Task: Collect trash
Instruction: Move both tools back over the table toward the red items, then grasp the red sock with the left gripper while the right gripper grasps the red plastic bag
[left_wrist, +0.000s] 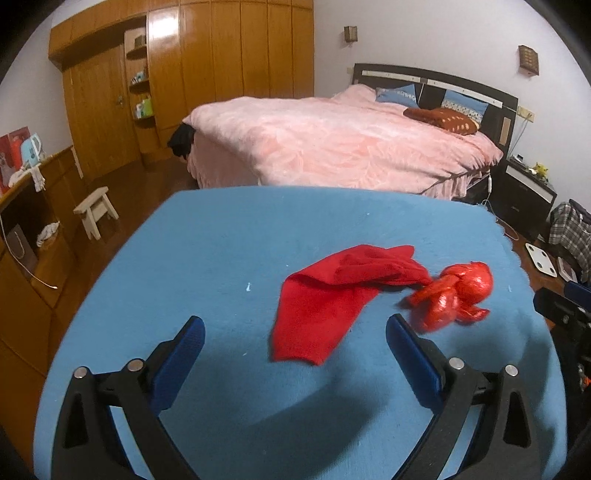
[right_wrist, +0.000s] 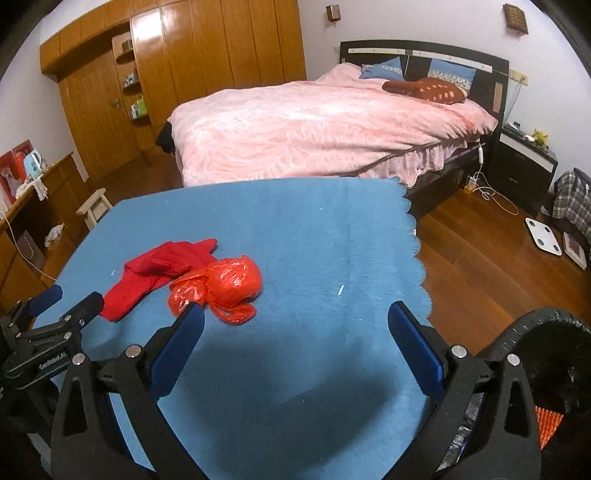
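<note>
Fingers of both grippers are spread wide and hold nothing. The left gripper (left_wrist: 295, 332) hangs low over the blue cloth (left_wrist: 221, 251) on the table. Right in front of it, at 12 o'clock, lies a red sock (left_wrist: 317, 306). The sock is not trash, I think. The trash is the red plastic bag (left_wrist: 452, 295), all scrunched up and tied in a ball. In the left wrist view it sits at about 1 o'clock, just past the right finger's tip.

The right gripper (right_wrist: 295, 321) also hangs over the blue cloth (right_wrist: 314, 229). From here the red plastic bag (right_wrist: 221, 288) lies at about 11 o'clock, just past the left finger's tip. The bag's loose ends point toward the grippers and its round ball end points away, so its long side runs near to far, tipped a little. The red sock (right_wrist: 159, 273) touches the bag on its far left side.

Both grippers look about as near to the bag. I cannot tell which is nearer. The right one has no sock in its way, so it may have the easier reach.

At 5 o'clock in the right wrist view is a black bin (right_wrist: 546, 354) with a dark liner. Far back is a bed with a pink cover (right_wrist: 314, 133).
</note>
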